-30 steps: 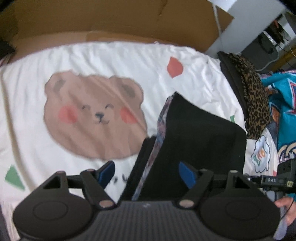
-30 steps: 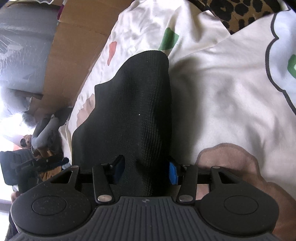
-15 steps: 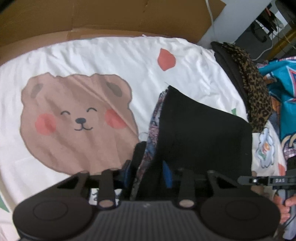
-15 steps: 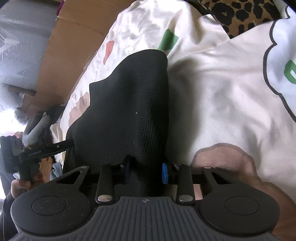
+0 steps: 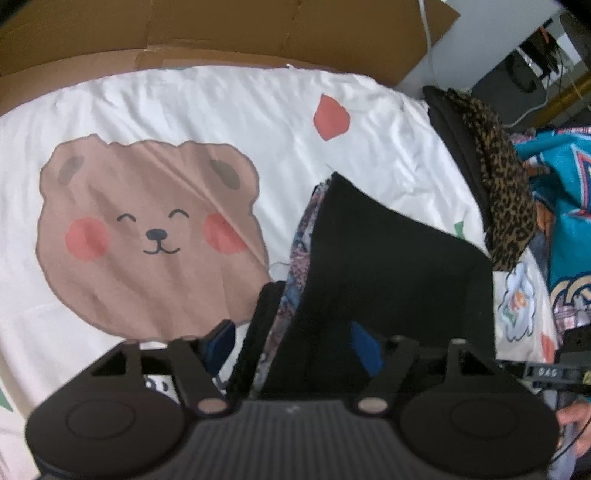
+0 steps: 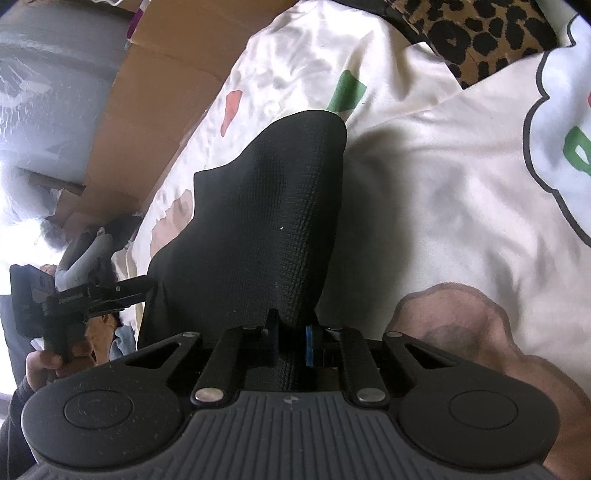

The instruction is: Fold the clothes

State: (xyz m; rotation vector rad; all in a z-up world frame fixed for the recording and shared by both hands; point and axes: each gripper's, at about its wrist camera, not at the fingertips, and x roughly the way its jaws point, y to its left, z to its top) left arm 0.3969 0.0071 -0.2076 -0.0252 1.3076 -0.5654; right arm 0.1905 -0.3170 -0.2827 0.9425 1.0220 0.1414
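Mid-fold, judging by the lie: black garment (image 5: 388, 258) already doubled over at 5 o'clock of the bear print (image 5: 147, 236) on the bed sheet (image 5: 221, 103), patterned lining peeking along its left edge, the final tuck and stacking left to do. Right gripper (image 6: 290, 345) fingers just closed to a tight pinch on the near hem; left gripper (image 5: 293, 341) fingers just reopened, spread astride the near edge, not pressing. Open sheet from 9 to 12 o'clock; leopard-print clothing (image 5: 502, 184) crowding 2 o'clock, cardboard (image 5: 258, 33) along 12.

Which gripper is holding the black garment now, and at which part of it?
The right gripper is shut on the black garment, pinching a bunched fold at its near edge. The left gripper has just opened; its pads straddle the cloth without pressing.
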